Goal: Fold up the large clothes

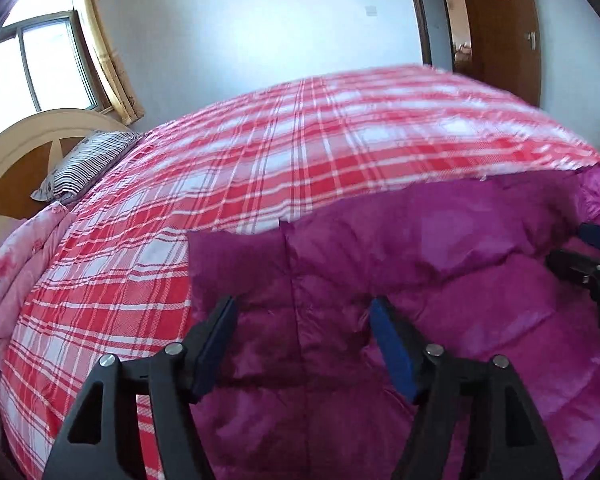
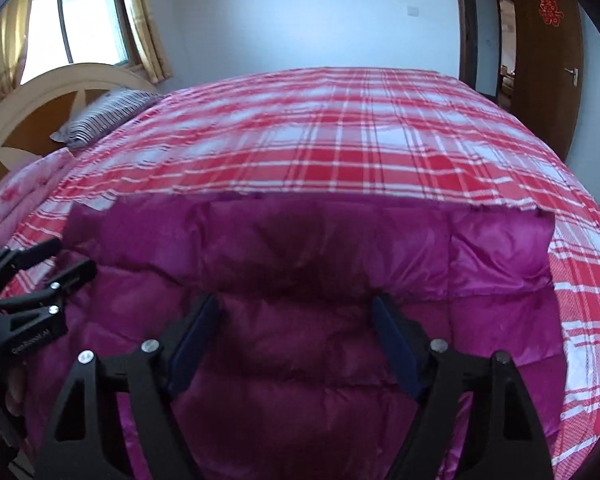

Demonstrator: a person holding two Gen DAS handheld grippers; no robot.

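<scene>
Magenta quilted coat [image 1: 380, 280] lies flat on the bed [image 1: 260, 152], on the red-and-white plaid cover, at the near edge of the mattress; its far edge runs side to side across both views, so its long axis, as it lies now, goes left–right, crosswise to the way both claws point.

Left claw [image 1: 304, 344]: jaws spread, nothing pinched; it hangs over the coat's left part, close to the coat's left edge, with a vertical seam [image 1: 290, 280] passing between the fingers; padding lies under the gap but the pads do not press it.

Right claw [image 2: 296, 340]: jaws spread likewise, nothing gripped; it hangs over the middle of the coat, quilted panels beneath it; the coat's right end [image 2: 504, 252] lies well off to its right.

Judgement: both claws are over the garment, side by side, the left one nearer the left edge; neither is at the far edge. A next fold probably calls for each claw to take an edge or corner; the right end is the farther reach, and it falls to the right claw; cannot tell which fold is meant.

Striped pillow [image 1: 84, 164] and headboard at far left, well apart from the coat.
</scene>
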